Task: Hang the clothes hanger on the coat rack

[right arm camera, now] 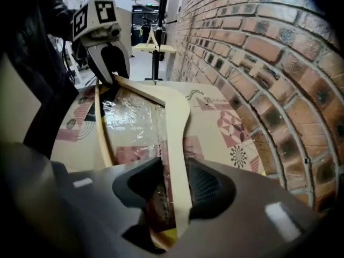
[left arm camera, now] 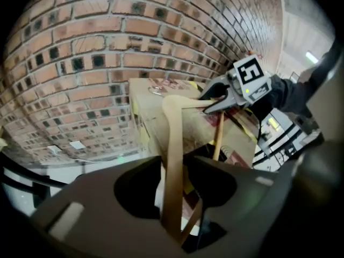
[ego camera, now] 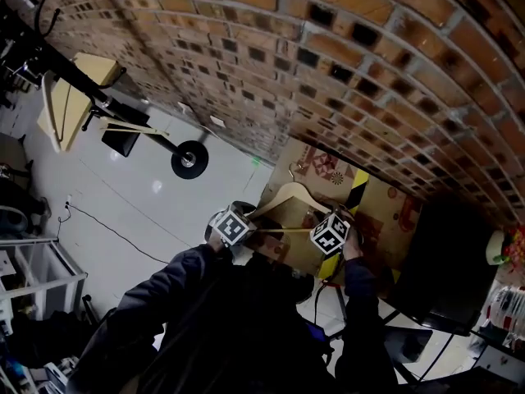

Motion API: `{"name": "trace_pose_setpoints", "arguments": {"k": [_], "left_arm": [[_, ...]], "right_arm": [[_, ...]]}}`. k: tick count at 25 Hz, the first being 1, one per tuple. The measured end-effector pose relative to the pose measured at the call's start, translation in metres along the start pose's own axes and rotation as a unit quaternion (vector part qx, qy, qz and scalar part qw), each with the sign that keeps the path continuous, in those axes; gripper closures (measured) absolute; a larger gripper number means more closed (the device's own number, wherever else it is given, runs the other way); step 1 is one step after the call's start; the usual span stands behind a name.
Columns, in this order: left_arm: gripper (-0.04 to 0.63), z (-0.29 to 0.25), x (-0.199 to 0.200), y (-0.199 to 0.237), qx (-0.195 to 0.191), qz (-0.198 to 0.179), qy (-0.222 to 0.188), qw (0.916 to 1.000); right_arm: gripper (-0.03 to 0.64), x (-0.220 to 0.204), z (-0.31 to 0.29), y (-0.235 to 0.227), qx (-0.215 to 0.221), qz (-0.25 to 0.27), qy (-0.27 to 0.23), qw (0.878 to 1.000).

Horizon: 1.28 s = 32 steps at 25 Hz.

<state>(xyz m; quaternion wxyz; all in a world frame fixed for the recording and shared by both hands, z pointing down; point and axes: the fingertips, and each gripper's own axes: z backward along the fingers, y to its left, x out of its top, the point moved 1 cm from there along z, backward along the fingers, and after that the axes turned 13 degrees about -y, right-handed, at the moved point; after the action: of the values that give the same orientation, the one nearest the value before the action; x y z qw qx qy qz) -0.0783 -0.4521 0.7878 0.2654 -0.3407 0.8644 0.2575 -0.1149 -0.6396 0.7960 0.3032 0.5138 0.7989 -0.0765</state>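
Clothes hanger [ego camera: 291, 194]: pale wood. It lies flat across the top of a cardboard box [ego camera: 385, 212], its small metal hook towards the box edge at the brick wall [ego camera: 328, 56] and its thin lower bar towards the box edge nearest the person. One gripper stands at each tip.
Left gripper [ego camera: 248, 220]: at the hanger's left tip. In the left gripper view [left arm camera: 174, 198] the hanger arm [left arm camera: 173, 144] runs up between the jaws, which stand apart. A sliver of pale floor shows beside one pad, so nothing is clamped.
Right gripper [ego camera: 336, 217]: at the right tip. In the right gripper view [right arm camera: 174, 190] the arm [right arm camera: 174, 122] passes between the two pads, which sit close on either side. The jaws are parted and no squeeze is seen.
Coat rack [ego camera: 90, 89]: a black pole well apart from the box, across the pale floor, with its round base [ego camera: 189, 159] near the wall.
Hidden in the head view: both hanger tips lie under the marker cubes, and the rack's upper end is cut off at the picture's left edge.
Hidden in the gripper views: each grey jaw body covers the hanger's near end and part of the bar.
Hard to make out: the pale wooden pieces on the rack are too small to name. The hook [right arm camera: 199, 95] is thin and faint. The box's right end lies in darkness.
Person: only dark sleeves [ego camera: 164, 294] show, at the bottom of the head view.
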Motion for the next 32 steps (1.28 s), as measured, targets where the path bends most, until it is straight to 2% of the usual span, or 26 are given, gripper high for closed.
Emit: {"name": "trace_pose_setpoints", "arguments": {"k": [7, 9, 10, 14, 18, 24, 32], "left_arm": [[0.439, -0.001, 0.004, 0.0, 0.0, 0.006, -0.003, 1.0], [0.485, -0.002, 0.0, -0.007, -0.008, -0.007, -0.005, 0.9999], [0.497, -0.003, -0.003, -0.011, -0.014, -0.017, -0.009, 0.9997], [0.497, 0.012, -0.003, -0.015, -0.016, -0.028, -0.037, 0.9988], [0.497, 0.044, 0.001, -0.017, 0.012, -0.037, -0.066, 0.9971], [0.495, 0.104, -0.005, -0.009, 0.058, -0.016, -0.105, 0.9927], [0.496, 0.212, 0.003, 0.032, 0.149, -0.018, -0.159, 0.9759]], "right_arm": [[0.469, 0.0, -0.001, -0.002, -0.007, 0.01, -0.002, 1.0], [0.514, 0.0, 0.004, 0.005, -0.015, 0.027, 0.008, 0.999], [0.515, 0.003, 0.007, 0.007, -0.023, 0.036, 0.008, 0.999], [0.515, 0.023, 0.026, 0.008, -0.056, 0.051, -0.015, 0.997], [0.515, 0.051, 0.042, 0.012, -0.069, 0.065, -0.045, 0.995], [0.514, 0.113, 0.052, 0.021, -0.065, 0.119, -0.089, 0.987], [0.514, 0.235, 0.046, 0.033, -0.047, 0.192, -0.154, 0.968]]}}
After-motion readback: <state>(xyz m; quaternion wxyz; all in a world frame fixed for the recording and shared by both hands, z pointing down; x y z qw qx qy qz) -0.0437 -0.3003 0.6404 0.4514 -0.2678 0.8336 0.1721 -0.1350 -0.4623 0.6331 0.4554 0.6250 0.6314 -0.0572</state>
